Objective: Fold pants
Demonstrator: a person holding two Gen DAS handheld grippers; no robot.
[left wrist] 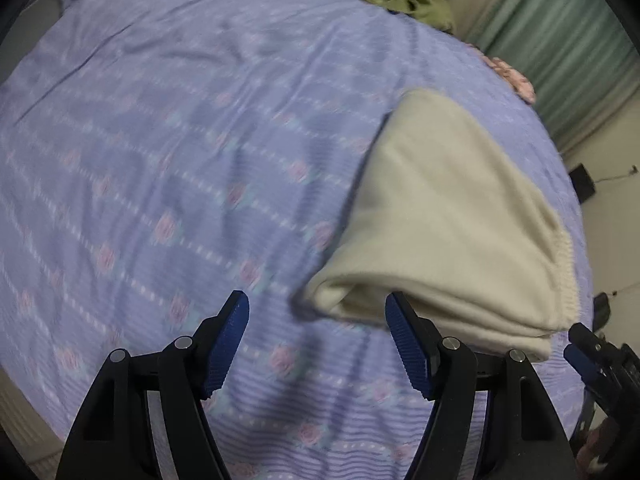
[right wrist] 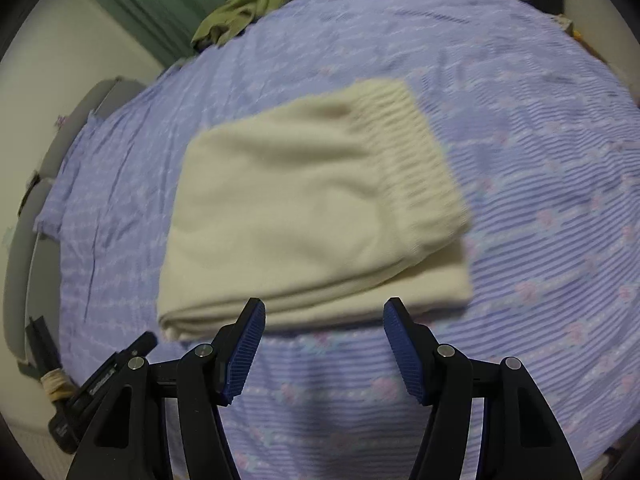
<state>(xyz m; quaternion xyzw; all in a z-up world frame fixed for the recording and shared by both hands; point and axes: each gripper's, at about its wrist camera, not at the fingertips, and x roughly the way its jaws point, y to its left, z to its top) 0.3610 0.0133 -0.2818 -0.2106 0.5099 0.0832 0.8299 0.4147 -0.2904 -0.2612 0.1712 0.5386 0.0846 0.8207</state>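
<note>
Fingers (right wrist: 402,344) spread, cream pants (right wrist: 312,216) folded

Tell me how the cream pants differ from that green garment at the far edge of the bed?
The cream pants are folded into a flat, layered rectangle; the green garment lies crumpled in a heap. The pants sit close in front of both hand-held grippers, the green garment at the bed's far edge by the curtain. Both rest on the purple bedsheet, touched by neither gripper.

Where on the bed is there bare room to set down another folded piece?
Most of the purple bedspread left of the folded cream pants is bare, up to the far edge. There is also bare sheet right of the pants' ribbed waistband. The far corner is crowded by a crumpled green garment. Both hand-held grippers hang open.
</note>
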